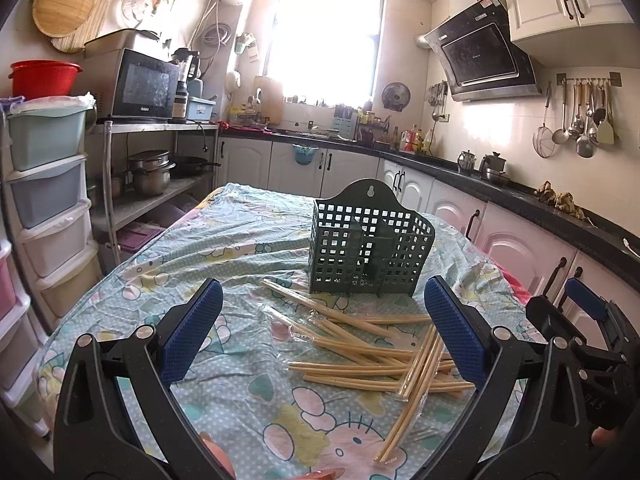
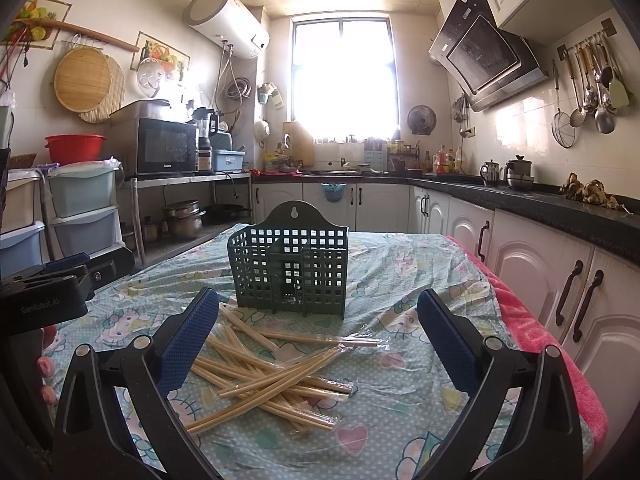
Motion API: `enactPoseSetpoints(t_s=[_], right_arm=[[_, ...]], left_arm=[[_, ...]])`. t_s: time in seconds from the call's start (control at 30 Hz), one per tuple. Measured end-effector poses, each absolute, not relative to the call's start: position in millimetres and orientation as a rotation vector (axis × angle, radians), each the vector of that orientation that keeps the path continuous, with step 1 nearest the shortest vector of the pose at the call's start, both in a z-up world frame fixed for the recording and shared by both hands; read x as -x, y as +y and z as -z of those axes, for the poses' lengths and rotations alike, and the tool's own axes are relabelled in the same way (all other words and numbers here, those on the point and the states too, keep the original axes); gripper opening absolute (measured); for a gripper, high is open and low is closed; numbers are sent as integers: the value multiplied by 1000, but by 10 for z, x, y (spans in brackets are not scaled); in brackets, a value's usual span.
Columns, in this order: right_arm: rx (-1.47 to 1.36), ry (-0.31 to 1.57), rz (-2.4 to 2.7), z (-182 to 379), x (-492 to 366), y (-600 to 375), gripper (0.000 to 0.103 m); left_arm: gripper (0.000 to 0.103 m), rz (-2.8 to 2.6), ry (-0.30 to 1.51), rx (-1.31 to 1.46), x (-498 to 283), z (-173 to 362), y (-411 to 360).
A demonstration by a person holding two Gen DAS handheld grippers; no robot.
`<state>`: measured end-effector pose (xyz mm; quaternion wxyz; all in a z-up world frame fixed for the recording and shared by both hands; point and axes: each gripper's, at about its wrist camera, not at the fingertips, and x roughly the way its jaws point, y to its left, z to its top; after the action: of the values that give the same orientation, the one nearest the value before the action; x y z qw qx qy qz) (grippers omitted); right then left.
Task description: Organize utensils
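Note:
A dark green lattice utensil holder (image 1: pixel 370 244) stands upright on the table; it also shows in the right wrist view (image 2: pixel 290 268). A loose pile of bamboo chopsticks in clear wrappers (image 1: pixel 372 352) lies in front of it, and shows in the right wrist view too (image 2: pixel 272 372). My left gripper (image 1: pixel 320 312) is open and empty, held above the pile. My right gripper (image 2: pixel 318 320) is open and empty, also above the pile. The right gripper shows at the right edge of the left view (image 1: pixel 592 344); the left gripper shows at the left edge of the right view (image 2: pixel 60 280).
The table wears a pale cartoon-print cloth (image 1: pixel 224 240) with a pink towel along its right edge (image 2: pixel 540 344). Kitchen cabinets (image 2: pixel 560 280) run along the right. A metal rack with pots (image 1: pixel 156 172) and plastic drawers (image 1: pixel 48 184) stand to the left.

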<state>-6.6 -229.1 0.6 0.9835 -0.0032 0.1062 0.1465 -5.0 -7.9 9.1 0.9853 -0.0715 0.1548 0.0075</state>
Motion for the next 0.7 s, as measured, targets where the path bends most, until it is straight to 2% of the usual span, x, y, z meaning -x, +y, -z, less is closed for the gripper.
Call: enactPoseSetpoints(t_s=[0.7], right_arm=[[31,220,-335,4,70,-2215,97]], left_arm=[[93,-1,341,185,4,-56,-37]])
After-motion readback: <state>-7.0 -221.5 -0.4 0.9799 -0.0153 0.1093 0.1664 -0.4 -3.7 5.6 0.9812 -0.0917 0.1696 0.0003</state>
